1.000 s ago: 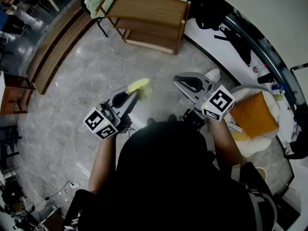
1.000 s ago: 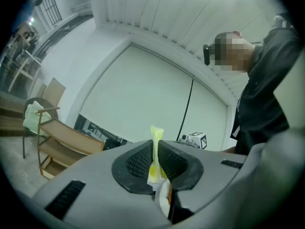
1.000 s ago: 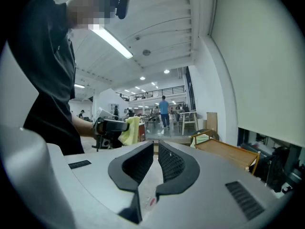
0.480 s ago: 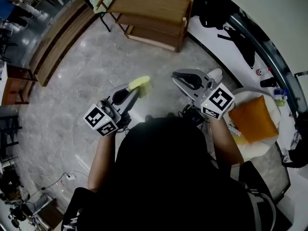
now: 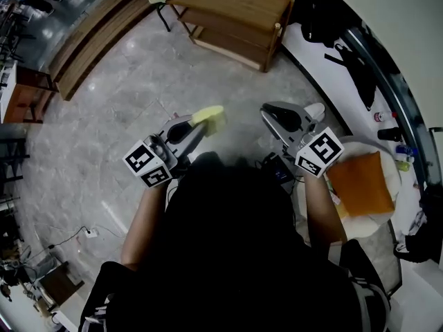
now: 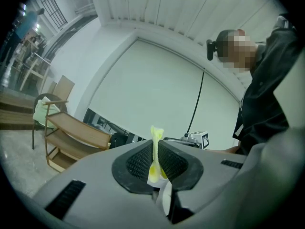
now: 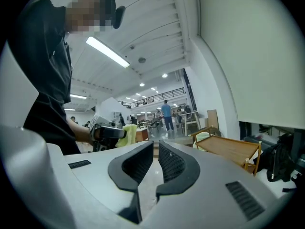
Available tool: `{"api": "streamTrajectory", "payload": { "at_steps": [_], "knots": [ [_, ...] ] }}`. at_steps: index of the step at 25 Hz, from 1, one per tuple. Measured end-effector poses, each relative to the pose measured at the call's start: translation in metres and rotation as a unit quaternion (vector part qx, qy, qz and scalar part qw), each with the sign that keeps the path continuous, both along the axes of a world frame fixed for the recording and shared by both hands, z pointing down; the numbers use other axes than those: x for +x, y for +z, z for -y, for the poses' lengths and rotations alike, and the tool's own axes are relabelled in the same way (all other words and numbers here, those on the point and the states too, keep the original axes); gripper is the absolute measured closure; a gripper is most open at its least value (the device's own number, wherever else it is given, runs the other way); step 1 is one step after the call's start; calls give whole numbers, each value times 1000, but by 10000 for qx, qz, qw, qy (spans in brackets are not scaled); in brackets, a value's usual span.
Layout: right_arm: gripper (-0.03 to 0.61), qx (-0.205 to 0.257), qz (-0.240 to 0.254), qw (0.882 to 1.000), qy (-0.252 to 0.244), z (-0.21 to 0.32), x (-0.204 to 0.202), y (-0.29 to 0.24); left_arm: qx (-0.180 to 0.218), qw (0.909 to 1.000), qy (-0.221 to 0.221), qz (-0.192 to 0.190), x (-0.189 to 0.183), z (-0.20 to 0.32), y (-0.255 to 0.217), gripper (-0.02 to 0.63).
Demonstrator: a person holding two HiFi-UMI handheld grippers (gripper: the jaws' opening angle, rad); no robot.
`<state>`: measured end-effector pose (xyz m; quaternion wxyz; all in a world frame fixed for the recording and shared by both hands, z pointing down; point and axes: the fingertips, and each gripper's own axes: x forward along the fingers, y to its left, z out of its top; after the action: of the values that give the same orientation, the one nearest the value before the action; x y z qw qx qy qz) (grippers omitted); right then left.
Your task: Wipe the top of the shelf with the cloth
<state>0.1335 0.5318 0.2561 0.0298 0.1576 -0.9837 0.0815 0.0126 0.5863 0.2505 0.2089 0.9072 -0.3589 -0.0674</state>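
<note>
The wooden shelf (image 5: 235, 9) stands on the floor at the top of the head view, well ahead of both grippers. Its bare slatted top also shows in the left gripper view (image 6: 76, 128) and the right gripper view (image 7: 233, 149). My left gripper (image 5: 197, 126) is shut on a small yellow cloth (image 5: 210, 118). A thin fold of the cloth (image 6: 155, 149) stands pinched between its jaws (image 6: 156, 140). My right gripper (image 5: 277, 113) is held level beside it. Its jaws (image 7: 156, 144) are together with nothing between them. The cloth (image 7: 127, 135) also appears in the right gripper view.
An orange cushion (image 5: 360, 182) lies on a white round seat at the right. Black bags (image 5: 329, 16) hang along the wall behind the shelf. Long wooden benches (image 5: 90, 40) run along the left. A chair with a pale green cloth (image 6: 45, 111) stands left of the shelf.
The head view has drifted, so the shelf sits higher and further right in the frame. Both grippers keep their pose at chest height, and the cloth stays pinched in the left one.
</note>
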Motion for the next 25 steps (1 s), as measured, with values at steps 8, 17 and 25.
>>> {"api": "streamTrajectory", "payload": {
  "at_steps": [8,17,25],
  "knots": [
    [535,-282,89,9992,252,27,2,14,-185,9994,-259,-98,-37,34,8,581],
    [535,-439,-189,9977,478,100,-25,25,-299,9988,-83,-386,-72,121,30,581],
    [535,-392,-468,9969,495,185,-87,11,-204,9984,108,-523,-125,209,27,581]
  ]
}}
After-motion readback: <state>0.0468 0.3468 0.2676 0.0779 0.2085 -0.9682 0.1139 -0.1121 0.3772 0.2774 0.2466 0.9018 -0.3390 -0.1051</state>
